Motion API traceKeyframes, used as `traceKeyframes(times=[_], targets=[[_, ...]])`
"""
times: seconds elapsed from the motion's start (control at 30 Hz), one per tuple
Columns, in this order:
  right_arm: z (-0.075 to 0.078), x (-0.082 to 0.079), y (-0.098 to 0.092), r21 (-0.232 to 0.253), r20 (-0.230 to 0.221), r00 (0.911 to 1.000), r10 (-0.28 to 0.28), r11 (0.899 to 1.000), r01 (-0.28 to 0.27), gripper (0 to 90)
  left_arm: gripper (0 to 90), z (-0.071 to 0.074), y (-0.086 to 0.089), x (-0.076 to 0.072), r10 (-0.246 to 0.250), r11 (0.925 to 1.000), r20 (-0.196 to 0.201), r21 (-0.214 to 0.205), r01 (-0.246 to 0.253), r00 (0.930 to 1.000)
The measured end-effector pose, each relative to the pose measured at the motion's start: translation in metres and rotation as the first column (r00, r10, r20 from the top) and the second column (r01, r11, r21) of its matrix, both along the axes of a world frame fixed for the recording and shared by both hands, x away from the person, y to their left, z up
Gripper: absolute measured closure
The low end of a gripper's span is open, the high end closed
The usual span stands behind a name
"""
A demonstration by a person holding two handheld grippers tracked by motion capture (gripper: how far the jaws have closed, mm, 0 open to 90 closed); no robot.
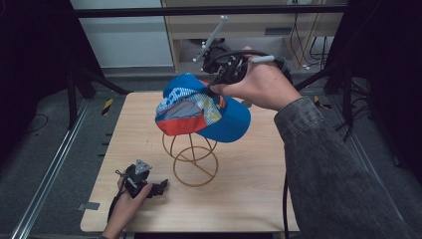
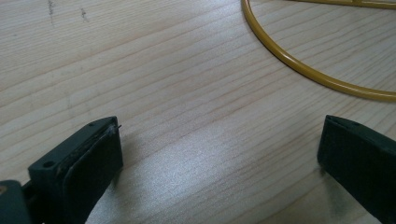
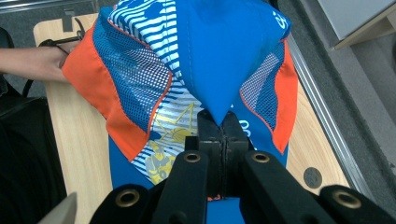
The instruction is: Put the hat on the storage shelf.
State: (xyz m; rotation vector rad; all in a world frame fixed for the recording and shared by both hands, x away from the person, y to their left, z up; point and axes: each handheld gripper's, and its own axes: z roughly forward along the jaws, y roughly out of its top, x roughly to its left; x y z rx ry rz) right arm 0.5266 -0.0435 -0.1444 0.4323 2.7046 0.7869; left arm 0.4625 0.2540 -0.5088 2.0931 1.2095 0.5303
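Near the table's [image 1: 239,199] front edge, the left gripper [image 1: 158,188] is resting with jaws spread wide, empty. Farther back, the right gripper [image 1: 213,91] is pinching the blue-and-orange cap's [image 1: 204,109] crown above the yellow wire stand [image 1: 194,159].

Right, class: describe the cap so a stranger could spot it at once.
Start at the wooden table and find the yellow wire stand near its middle. Above it, the right gripper pinches a cap: bright blue, with orange panels and striped mesh.
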Motion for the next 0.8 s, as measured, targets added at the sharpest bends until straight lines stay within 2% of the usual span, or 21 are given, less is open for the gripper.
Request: traceKeyframes(times=[0.33, 0.8], targets=[[-0.007, 0.003, 0.018, -0.010, -0.006, 0.9995, 0.032, 0.999, -0.032, 90.0, 0.0, 0.000, 0.000, 0.000, 0.000, 1.0000, 0.000, 0.000, 0.000, 1.0000], [-0.013, 0.006, 0.032, -0.016, -0.008, 0.9986, 0.052, 0.998, -0.052, 90.0, 0.0, 0.000, 0.000, 0.000, 0.001, 1.0000, 0.000, 0.000, -0.001, 1.0000]])
